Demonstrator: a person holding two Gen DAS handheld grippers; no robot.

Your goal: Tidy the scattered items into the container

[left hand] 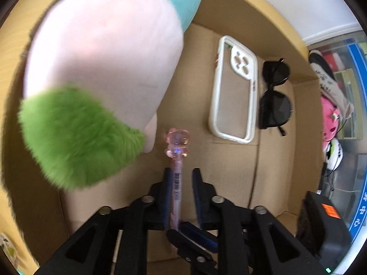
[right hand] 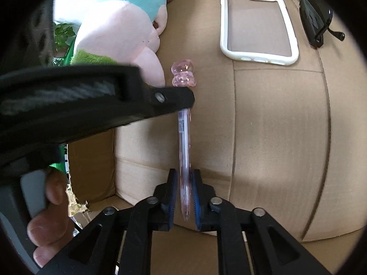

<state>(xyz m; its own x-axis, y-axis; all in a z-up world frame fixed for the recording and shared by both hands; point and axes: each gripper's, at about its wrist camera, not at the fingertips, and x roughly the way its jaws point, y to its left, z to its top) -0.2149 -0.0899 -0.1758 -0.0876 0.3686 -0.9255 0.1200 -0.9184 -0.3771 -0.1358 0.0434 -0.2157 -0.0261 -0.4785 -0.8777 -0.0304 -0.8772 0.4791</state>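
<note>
The cardboard box point(right hand: 275, 119) lies under both tongs, its floor already holding tidied things. The plush toy point(left hand: 103, 52), largest, sits ahead and left of the left tongs point(left hand: 181, 178). The phone case point(left hand: 234, 89) lies ahead to their right, the sunglasses point(left hand: 275, 96) just beyond it. The pink pen point(right hand: 184, 151) is pinched near its tip by the nearly closed right tongs point(right hand: 185, 183). The left tongs stand slightly parted around its barrel, likely steadying it for lowering into the box.
</note>
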